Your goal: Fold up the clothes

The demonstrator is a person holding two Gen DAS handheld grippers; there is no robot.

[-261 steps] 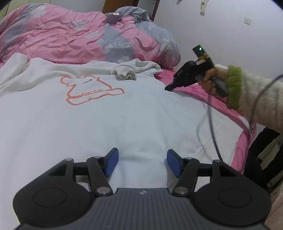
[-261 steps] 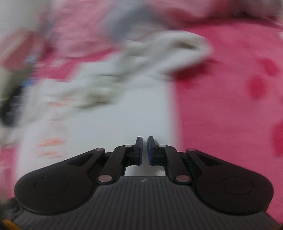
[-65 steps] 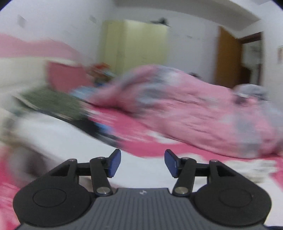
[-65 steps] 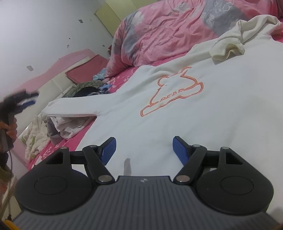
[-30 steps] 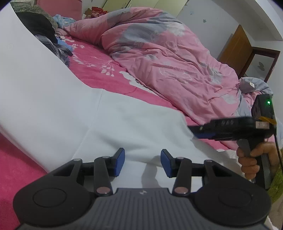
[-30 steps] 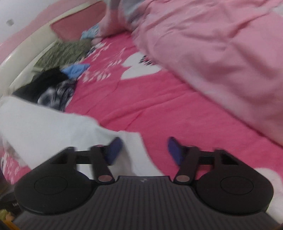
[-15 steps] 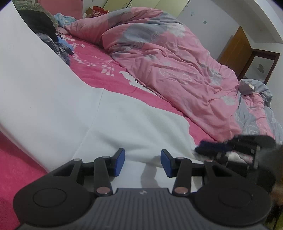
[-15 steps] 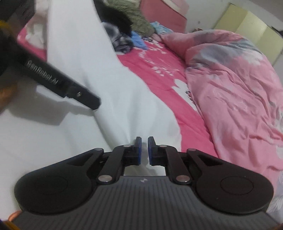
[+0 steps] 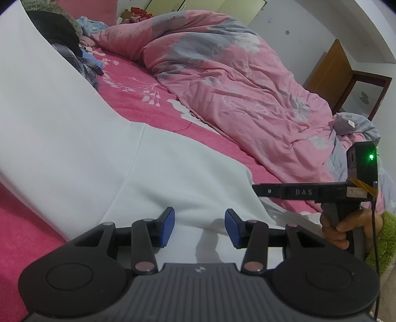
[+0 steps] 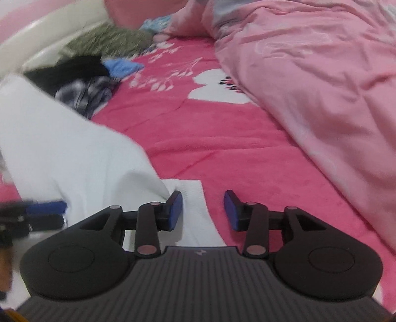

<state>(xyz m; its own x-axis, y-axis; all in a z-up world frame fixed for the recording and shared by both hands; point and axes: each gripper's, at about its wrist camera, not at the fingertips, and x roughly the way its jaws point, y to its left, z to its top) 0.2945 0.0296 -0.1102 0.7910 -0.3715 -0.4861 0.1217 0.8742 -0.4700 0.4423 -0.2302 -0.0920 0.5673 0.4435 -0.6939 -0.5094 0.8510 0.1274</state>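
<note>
left gripper (image 9: 199, 226): wide open, empty | right gripper (image 10: 202, 210): open over white garment (image 10: 74, 158)

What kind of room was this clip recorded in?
Most likely a home bedroom: a white garment lies on a bed with a pink sheet and a rumpled pink duvet, more clothes are piled near the headboard, and pale wardrobe doors stand behind.

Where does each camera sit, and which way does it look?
Left wrist: sits behind the open left tongs, low over the white sweatshirt, facing the pink duvet; the right tongs and the person's hand show.
Right wrist: sits behind the open right tongs, at the sweatshirt's edge, facing the pink bedsheet; the left tongs show blurred.
Shared: sweatshirt, duvet, bedsheet, dark clothes pile.
</note>
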